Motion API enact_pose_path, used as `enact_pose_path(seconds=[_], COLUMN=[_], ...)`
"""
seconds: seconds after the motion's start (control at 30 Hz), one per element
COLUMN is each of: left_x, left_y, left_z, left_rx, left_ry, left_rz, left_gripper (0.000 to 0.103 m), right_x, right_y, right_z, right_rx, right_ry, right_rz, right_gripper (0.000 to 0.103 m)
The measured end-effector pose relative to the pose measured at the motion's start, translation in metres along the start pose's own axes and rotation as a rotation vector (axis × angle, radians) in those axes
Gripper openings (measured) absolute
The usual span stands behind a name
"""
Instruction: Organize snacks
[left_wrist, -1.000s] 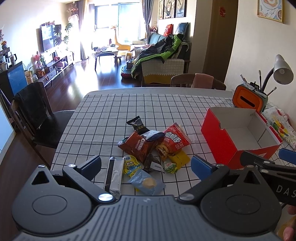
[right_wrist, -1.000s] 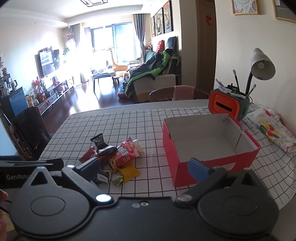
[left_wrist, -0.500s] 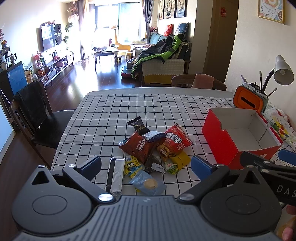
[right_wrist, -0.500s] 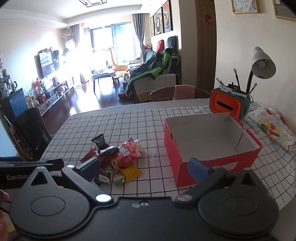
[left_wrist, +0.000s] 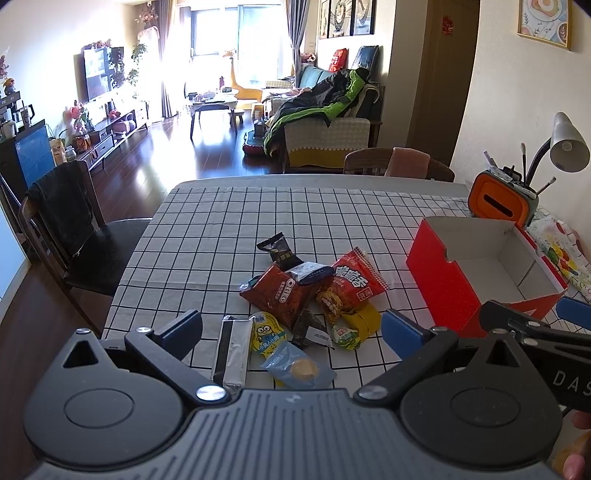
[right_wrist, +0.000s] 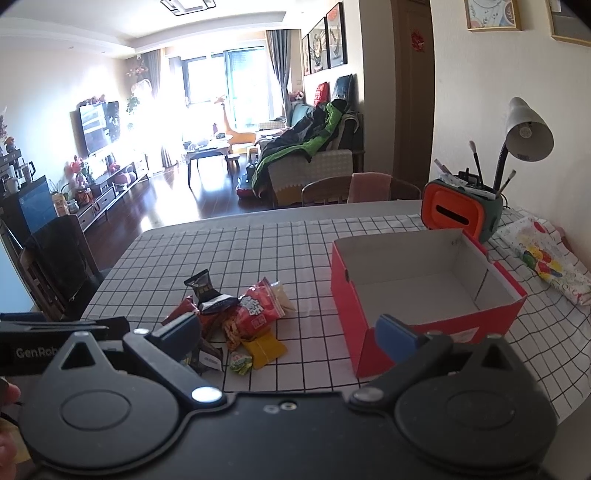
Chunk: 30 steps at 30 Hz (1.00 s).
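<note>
A pile of snack packets lies on the checked tablecloth (left_wrist: 221, 236): a red Oreo pack (left_wrist: 277, 293), a red chip bag (left_wrist: 354, 282), a black packet (left_wrist: 279, 251), a silver bar (left_wrist: 231, 349), a yellow minion pack (left_wrist: 267, 338) and a blue cookie pack (left_wrist: 299, 369). An open red box (left_wrist: 476, 273) stands empty to the right; it also shows in the right wrist view (right_wrist: 424, 288). My left gripper (left_wrist: 291, 330) is open above the near packets. My right gripper (right_wrist: 288, 332) is open, between pile and box.
An orange pen holder (right_wrist: 460, 212) and a grey desk lamp (right_wrist: 526, 133) stand behind the box by the wall. A colourful wrapped pack (right_wrist: 550, 264) lies at the right. Chairs stand at the table's left (left_wrist: 74, 236) and far side (left_wrist: 395, 166).
Both grippers have drifted very slightly; the view has shifted a little. Nothing on the table has moved.
</note>
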<state>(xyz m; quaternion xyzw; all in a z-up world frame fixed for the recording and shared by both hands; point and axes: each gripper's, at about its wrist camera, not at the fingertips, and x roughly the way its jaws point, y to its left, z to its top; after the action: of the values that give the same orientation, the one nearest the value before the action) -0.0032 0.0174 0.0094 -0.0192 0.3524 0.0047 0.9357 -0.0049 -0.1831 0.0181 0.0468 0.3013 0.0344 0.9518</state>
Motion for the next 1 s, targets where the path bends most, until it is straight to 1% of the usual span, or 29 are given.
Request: enact_pose_path(seconds=[0.23,0.43,0.57,0.7,0.77,0.83,0.87,1.0], left_x=[0.008,0.018,0.029,0.042,0.051,0.062,0.067,0.084], left_y=[0.007,0.015,0.023,0.031,0.037,0.044,0.047,0.058], left_z=[0.003,0.003,0.0,-0.01,-0.02,-0.03,-0.035,-0.046], left_rx=[-0.009,-0.02,-0.029,0.014,0.036,0.029,0.024,0.01], left_ry=[0.006,0.009,0.023,0.025,0.048,0.096,0.116,0.148], left_rz=[-0.001,-0.001,-0.005,0.034,0.062,0.075,0.069,0.055], left_gripper=[0.103,0.103,0.103,0.103,0.103,0.103,0.103,0.103], right_x=[0.006,0.017,0.032,0.052,0.064,0.075,0.08,0.091], right_y=[0.005,0.01,0.012,0.017,0.019,0.02,0.02,0.026], right_z=[0.001,0.002,0.0,-0.01,-0.018,-0.027,-0.031,-0.042], right_rx=[-0.002,-0.02,-0.04,-0.094,-0.135,-0.164,-0.175,-0.222], right_ry=[0.01,0.018,0.036,0.065,0.09,0.134,0.151,0.187], right_rz=[-0.002,0.032,0.056,0.088,0.103,0.13,0.143,0.197], right_gripper=[0.101,0.1,0.096,0.096,0.095,0.091,0.09,0.087])
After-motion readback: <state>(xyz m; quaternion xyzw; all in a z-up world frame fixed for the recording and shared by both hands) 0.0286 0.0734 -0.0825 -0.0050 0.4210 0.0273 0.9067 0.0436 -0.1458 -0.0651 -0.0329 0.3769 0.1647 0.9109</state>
